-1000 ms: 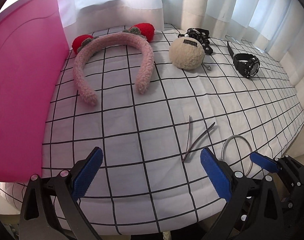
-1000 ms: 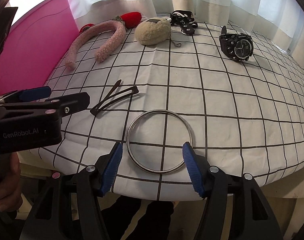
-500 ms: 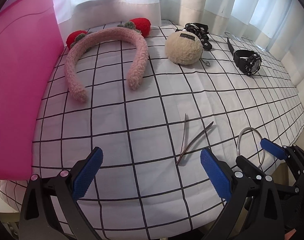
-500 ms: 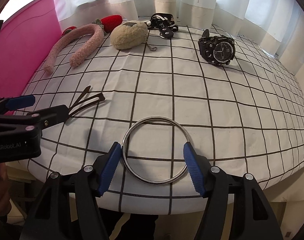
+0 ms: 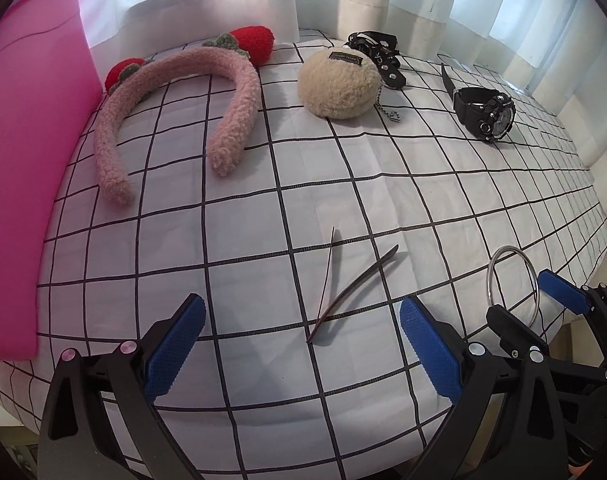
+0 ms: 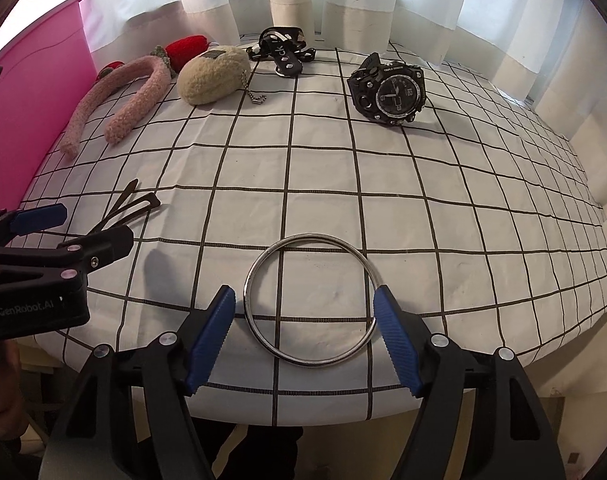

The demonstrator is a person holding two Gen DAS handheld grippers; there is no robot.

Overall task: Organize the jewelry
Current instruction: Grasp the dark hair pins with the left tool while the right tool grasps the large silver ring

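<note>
A dark metal hair clip [image 5: 363, 280] lies splayed on the checked cloth [image 5: 263, 208]. My left gripper [image 5: 301, 304] hangs open just above it, and the clip's joined end lies between the blue pads. To its right a silver ring [image 6: 309, 236] lies flat near the cloth's front edge. My right gripper [image 6: 303, 294] straddles the ring with its jaws opening. The right pad is at the ring's rim and the left pad stands clear. The ring [image 5: 490, 276] and right gripper [image 5: 531, 304] also show in the left wrist view.
A pink fluffy headband [image 5: 231, 92] with red strawberries, a beige plush pouch [image 5: 337, 84] on a chain, a black strap [image 6: 283, 56] and a black watch [image 6: 391, 88] lie along the back. A pink bin [image 5: 27, 168] stands at the left. Curtains hang behind.
The right jaws have widened around the ring, and that gripper has swung so the watch sits nearer the view's middle. The left gripper has come lower and closer to the hair clip.
</note>
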